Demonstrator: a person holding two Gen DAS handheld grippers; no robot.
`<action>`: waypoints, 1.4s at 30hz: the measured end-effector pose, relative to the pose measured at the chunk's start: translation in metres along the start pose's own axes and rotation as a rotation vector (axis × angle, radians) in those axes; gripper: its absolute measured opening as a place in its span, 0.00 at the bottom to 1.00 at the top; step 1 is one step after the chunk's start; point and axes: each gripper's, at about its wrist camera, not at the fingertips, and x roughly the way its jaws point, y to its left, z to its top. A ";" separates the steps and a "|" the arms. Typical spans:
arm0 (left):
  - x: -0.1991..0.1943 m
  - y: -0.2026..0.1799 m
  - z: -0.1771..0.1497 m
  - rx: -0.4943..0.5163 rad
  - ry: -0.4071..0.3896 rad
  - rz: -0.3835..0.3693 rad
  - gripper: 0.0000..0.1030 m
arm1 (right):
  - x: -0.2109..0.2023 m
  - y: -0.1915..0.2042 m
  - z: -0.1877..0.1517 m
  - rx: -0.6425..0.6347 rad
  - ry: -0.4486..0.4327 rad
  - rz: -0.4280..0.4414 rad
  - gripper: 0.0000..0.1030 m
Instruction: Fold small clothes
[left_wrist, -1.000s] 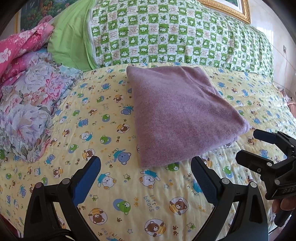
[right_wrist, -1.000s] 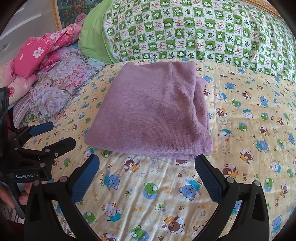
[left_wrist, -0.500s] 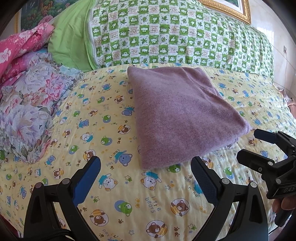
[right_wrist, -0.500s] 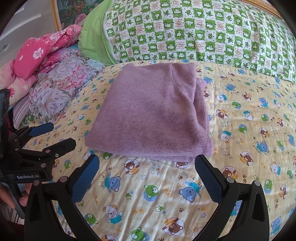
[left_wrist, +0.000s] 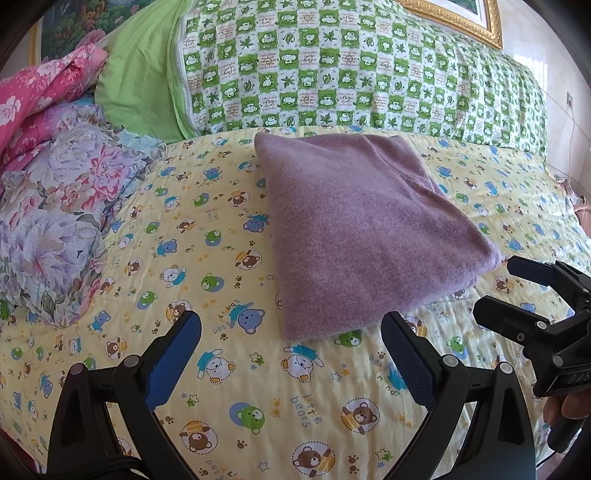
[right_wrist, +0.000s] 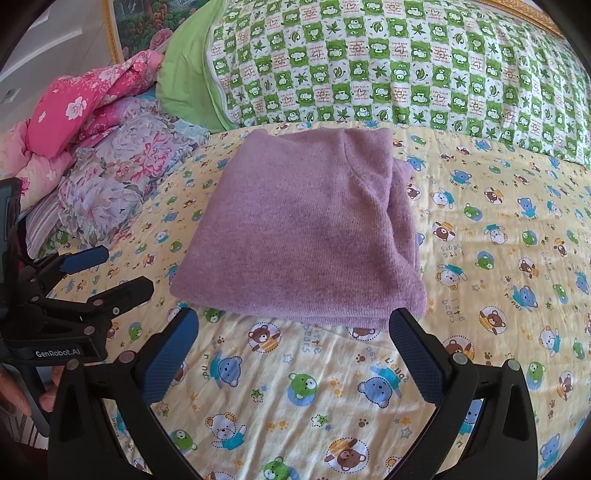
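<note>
Folded purple knit garment (left_wrist: 365, 236) flat on yellow bear-print bedsheet (left_wrist: 207, 266), just ahead of both tools. Left tool (left_wrist: 291, 343) and right tool (right_wrist: 295, 336) wide open, empty, not touching garment.

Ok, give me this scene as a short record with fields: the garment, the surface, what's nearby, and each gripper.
garment: purple knit sweater, folded into a rectangle, lying flat
surface: yellow bear-print quilt on a bed
behind: green checked pillow
side: floral bedding pile
left gripper: open, empty, just short of the sweater's near edge
right gripper: open, empty, at the near edge
</note>
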 end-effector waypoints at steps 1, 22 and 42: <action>0.001 0.001 0.001 0.001 0.001 0.000 0.96 | 0.000 0.000 0.000 -0.001 -0.001 -0.002 1.00; 0.006 0.000 0.002 -0.001 0.008 0.001 0.96 | 0.002 0.001 0.003 0.001 0.002 -0.003 1.00; 0.003 -0.001 0.011 -0.007 -0.040 0.017 0.96 | 0.005 -0.003 0.009 0.018 -0.007 -0.007 1.00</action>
